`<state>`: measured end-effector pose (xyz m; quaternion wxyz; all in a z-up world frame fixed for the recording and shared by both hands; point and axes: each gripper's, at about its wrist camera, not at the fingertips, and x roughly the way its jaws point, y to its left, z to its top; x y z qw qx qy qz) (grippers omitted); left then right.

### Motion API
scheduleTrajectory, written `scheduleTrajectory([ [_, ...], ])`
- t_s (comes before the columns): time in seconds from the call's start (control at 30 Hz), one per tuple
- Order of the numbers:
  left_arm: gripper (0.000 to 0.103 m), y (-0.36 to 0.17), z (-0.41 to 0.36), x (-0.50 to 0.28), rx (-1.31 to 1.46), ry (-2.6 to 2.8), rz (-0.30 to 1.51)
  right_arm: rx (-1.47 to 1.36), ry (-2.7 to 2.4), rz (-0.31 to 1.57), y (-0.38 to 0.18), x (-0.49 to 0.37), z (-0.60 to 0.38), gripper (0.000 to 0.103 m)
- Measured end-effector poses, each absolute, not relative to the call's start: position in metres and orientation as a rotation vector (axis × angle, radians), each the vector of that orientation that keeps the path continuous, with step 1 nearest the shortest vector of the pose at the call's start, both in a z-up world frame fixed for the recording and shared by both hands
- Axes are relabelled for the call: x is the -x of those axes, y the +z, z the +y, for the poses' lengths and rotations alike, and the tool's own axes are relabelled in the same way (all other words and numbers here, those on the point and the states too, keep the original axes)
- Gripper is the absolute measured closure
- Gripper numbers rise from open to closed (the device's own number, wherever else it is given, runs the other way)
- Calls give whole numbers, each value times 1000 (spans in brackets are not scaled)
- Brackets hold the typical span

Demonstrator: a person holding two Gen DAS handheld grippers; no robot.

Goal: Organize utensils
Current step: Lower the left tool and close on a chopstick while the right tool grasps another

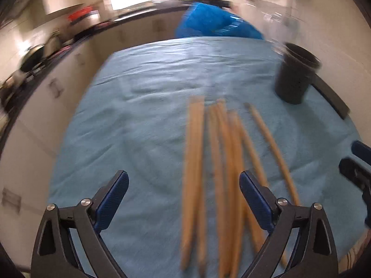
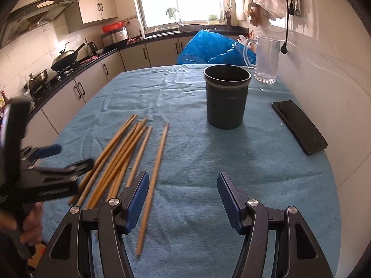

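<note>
Blue-padded, the right gripper (image 2: pixel 183 199) hung with jaws apart and empty above bare cloth, clear room ahead. Left gripper (image 1: pixel 184 199) was likewise spread, chopsticks (image 2: pixel 125 159) lying beneath it, unpinched. Their long axes ran near-to-far, fanned slightly, left of the dark holder (image 2: pixel 226 97). Phone (image 2: pixel 299 126) lay near the right edge of the blue tablecloth (image 2: pixel 231 162); kitchen counters (image 2: pixel 76 69) stood left.

It was a home kitchen: cream cabinets (image 2: pixel 97 9), a range hood (image 2: pixel 39 7), a wok (image 2: pixel 66 56) on the stove, a rice cooker (image 2: pixel 116 34) and a window (image 2: pixel 178 0) lined the dark worktop (image 2: pixel 111 52).
</note>
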<state>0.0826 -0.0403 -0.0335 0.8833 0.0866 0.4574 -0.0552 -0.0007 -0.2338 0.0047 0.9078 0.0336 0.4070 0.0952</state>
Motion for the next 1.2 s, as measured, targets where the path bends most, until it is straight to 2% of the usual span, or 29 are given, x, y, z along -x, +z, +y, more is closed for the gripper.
scheduleTrajectory([
  [0.07, 13, -42, -51, -98, -206, -91, 969, -66, 197, 842, 4, 0, -235, 38],
  [0.23, 15, -60, -58, -125, -226, -62, 1003, -59, 182, 852, 2, -1, -239, 38],
  [0.4, 15, -66, -12, -132, -133, 32, 1041, -52, 191, 860, 3, -8, -237, 38],
  [0.67, 16, -59, 52, -102, 35, 22, 1040, -66, 318, 923, 6, -44, -203, 38],
  [0.77, 19, -51, 69, -93, 64, 31, 1010, -76, 355, 973, 1, -69, -186, 53],
  [0.87, 26, -47, 85, -93, 98, 39, 1009, -109, 386, 1041, -10, -96, -170, 77],
  [0.93, 35, -48, 95, -95, 134, 40, 1025, -133, 394, 1083, -17, -111, -161, 77],
  [1.2, 35, -49, 122, -110, 294, -14, 1054, -187, 400, 1197, -43, -158, -133, 77],
])
